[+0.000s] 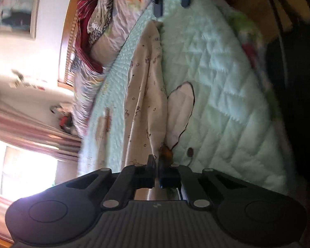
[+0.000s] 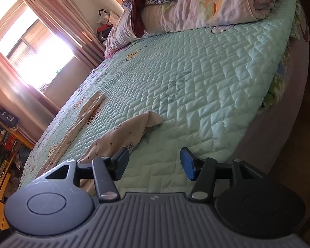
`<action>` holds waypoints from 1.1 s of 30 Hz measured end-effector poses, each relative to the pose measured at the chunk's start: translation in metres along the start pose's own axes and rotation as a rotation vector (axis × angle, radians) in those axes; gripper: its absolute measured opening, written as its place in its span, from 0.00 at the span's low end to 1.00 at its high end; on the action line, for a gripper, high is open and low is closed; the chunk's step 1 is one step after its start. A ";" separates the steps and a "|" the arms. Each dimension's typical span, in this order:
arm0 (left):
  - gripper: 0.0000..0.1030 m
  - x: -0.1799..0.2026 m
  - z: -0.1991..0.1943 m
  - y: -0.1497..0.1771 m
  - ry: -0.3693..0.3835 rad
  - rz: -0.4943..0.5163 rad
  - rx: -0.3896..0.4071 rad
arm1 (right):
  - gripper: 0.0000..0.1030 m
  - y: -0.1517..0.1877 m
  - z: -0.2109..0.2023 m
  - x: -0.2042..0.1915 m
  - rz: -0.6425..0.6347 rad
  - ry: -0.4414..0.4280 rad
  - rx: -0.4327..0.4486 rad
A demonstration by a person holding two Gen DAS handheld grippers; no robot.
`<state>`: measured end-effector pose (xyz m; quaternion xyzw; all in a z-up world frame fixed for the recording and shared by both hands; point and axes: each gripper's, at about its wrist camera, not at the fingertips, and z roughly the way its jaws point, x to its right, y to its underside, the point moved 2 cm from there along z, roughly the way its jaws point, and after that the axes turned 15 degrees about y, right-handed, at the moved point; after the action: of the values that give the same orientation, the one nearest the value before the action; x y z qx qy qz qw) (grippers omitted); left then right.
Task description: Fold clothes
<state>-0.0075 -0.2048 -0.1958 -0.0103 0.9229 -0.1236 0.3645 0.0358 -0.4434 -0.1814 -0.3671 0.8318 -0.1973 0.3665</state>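
Garment (image 1: 144, 95) hem hidden inside left claw (image 1: 156, 165).

My left hand-held gripper (image 1: 156, 170) and right hand-held gripper (image 2: 154, 163) look alike: dark grey ribbed body with a small pale logo, two round black discs, black link arms with silver screws, and blue-padded black fingers (image 2: 188, 163).

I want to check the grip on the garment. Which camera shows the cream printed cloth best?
The left wrist view: the cream printed cloth runs from the shut left gripper across the bed. The right wrist view shows only a crumpled end.
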 end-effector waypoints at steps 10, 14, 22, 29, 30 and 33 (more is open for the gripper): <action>0.02 -0.116 -0.033 0.022 0.334 -0.738 0.260 | 0.66 -0.007 0.013 0.018 0.158 -0.145 -0.047; 0.02 -0.118 -0.029 0.030 0.424 -0.842 0.296 | 0.67 -0.017 0.030 0.019 0.249 -0.250 -0.121; 0.02 -0.119 -0.019 0.036 0.475 -0.899 0.284 | 0.49 -0.028 0.053 0.005 0.251 -0.251 -0.183; 0.00 -0.116 -0.027 0.037 0.408 -0.855 0.291 | 0.01 -0.035 0.040 -0.011 0.140 -0.271 -0.078; 0.00 -0.113 -0.029 0.036 0.398 -0.833 0.294 | 0.00 -0.038 0.033 -0.015 0.115 -0.281 -0.055; 0.00 -0.107 -0.035 0.032 0.371 -0.779 0.303 | 0.00 -0.042 0.025 -0.028 0.072 -0.303 -0.042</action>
<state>0.0498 -0.1540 -0.1070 -0.2808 0.8714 -0.3848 0.1169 0.0875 -0.4513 -0.1595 -0.3700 0.7836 -0.1091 0.4870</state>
